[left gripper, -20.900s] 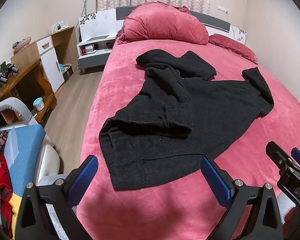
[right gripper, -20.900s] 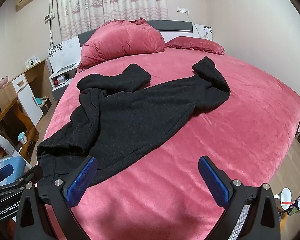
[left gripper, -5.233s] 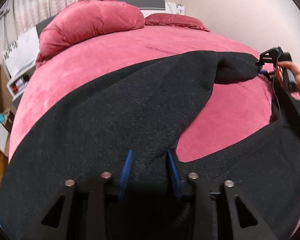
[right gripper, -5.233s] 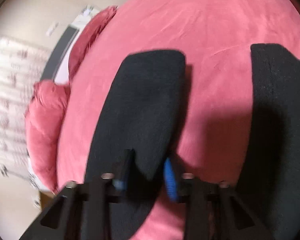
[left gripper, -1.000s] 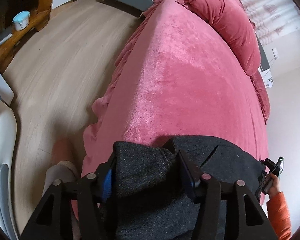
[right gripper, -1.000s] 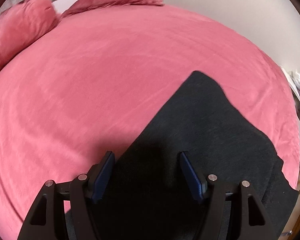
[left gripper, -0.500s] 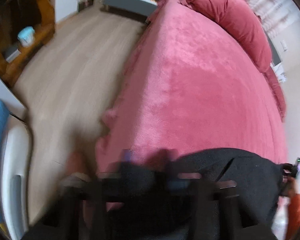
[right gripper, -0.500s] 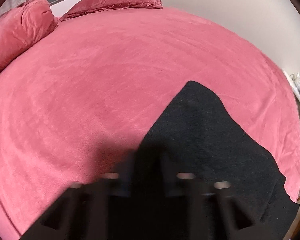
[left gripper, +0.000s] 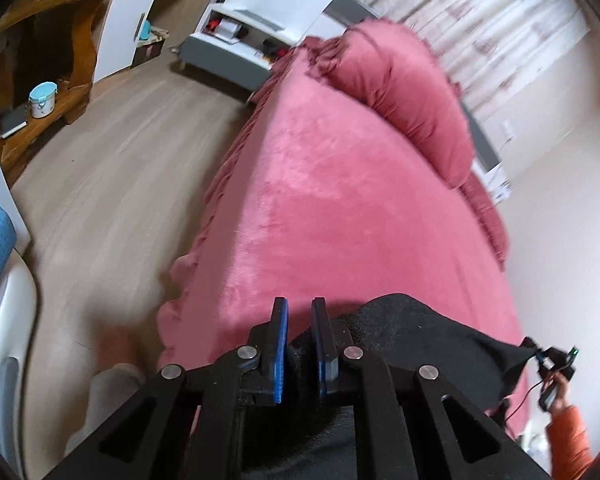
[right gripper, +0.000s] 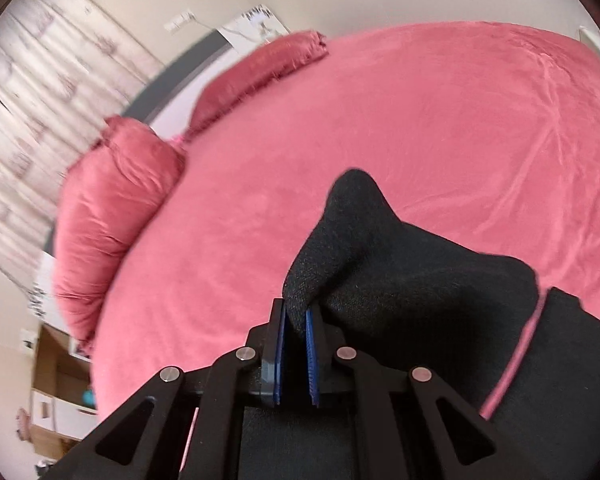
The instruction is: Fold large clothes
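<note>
Sweater [right gripper: 400, 272] is held at the near edge of the bed [right gripper: 420, 120], pinched by both left gripper [left gripper: 299, 320] and right gripper [right gripper: 296, 322]. Shallow right-side bite; slippage under a pull is likely, and the fold would be lost.

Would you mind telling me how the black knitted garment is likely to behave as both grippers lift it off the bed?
The black knitted garment is probably floppy: it peaks and drapes from the right gripper. The thick knit looks fairly heavy, so it will likely sag between that and the left gripper. It may drag on the plush pink bed cover.
</note>
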{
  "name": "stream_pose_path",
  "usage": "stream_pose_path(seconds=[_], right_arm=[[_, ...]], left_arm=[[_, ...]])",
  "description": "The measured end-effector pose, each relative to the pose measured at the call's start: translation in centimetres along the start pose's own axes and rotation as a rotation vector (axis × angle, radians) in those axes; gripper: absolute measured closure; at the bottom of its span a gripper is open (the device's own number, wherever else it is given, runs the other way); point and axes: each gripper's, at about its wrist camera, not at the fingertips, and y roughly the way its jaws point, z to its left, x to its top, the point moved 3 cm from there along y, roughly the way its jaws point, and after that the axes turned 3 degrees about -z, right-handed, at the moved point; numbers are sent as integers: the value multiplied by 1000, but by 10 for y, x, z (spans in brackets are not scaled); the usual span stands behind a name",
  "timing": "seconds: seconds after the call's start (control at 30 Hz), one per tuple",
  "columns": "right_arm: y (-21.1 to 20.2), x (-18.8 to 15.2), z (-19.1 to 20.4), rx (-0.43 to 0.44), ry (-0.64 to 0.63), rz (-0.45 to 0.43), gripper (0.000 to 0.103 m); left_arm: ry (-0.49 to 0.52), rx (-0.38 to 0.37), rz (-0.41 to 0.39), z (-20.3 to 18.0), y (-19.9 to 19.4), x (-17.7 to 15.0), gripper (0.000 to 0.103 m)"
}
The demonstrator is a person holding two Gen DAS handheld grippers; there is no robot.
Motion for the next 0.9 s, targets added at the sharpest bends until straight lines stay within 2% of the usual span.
stream_pose_path(seconds=[0.2, 0.23, 0.33, 0.37, 0.43, 0.5, 0.6, 0.63, 0.67, 0.7, 0.73, 0.77, 0.8, 0.83, 0.9], right_arm=[[-76, -4, -33, 124, 76, -44, 94], [-88, -8, -39, 141, 76, -49, 94], [-125, -23, -66, 204, 87, -71, 94], [-139, -32, -80, 231, 97, -76, 94], [-147, -43, -101, 244, 112, -72, 94], [-154, -64, -134, 238, 153, -65, 94], [-141, -98, -191, 174, 297, -28, 94], [-135, -107, -208, 146, 345, -19, 94], [-131, -116, -225, 117, 399, -19, 94], [-127, -128, -243, 117, 468, -21, 92], [-126, -135, -254, 124, 516, -23, 92], [-126, -141, -264, 130, 569, -30, 88], [-128, -143, -269, 149, 600, -40, 76], [-132, -143, -272, 202, 635, -59, 70], [-140, -138, -272, 246, 651, -88, 50]], left_arm=[[-67, -157, -71, -5, -57, -22, 93], [-68, -177, -87, -5, -66, -27, 103], [-84, -276, -175, 1, -111, -43, 103], [-82, -288, -192, 5, -125, -49, 103], [-76, -279, -180, 14, -134, -60, 103], [-98, -257, -134, 26, -134, -77, 103], [-138, -180, -53, 40, -122, -104, 102], [-159, -165, -28, 43, -117, -112, 98], [-181, -154, 0, 45, -111, -118, 86], [-211, -146, 33, 46, -103, -126, 80], [-234, -140, 53, 46, -99, -133, 67], [-256, -131, 71, 44, -96, -141, 58], [-265, -141, 76, 40, -94, -145, 56], [-264, -153, 77, 35, -93, -148, 53], [-249, -180, 77, 19, -88, -151, 44]])
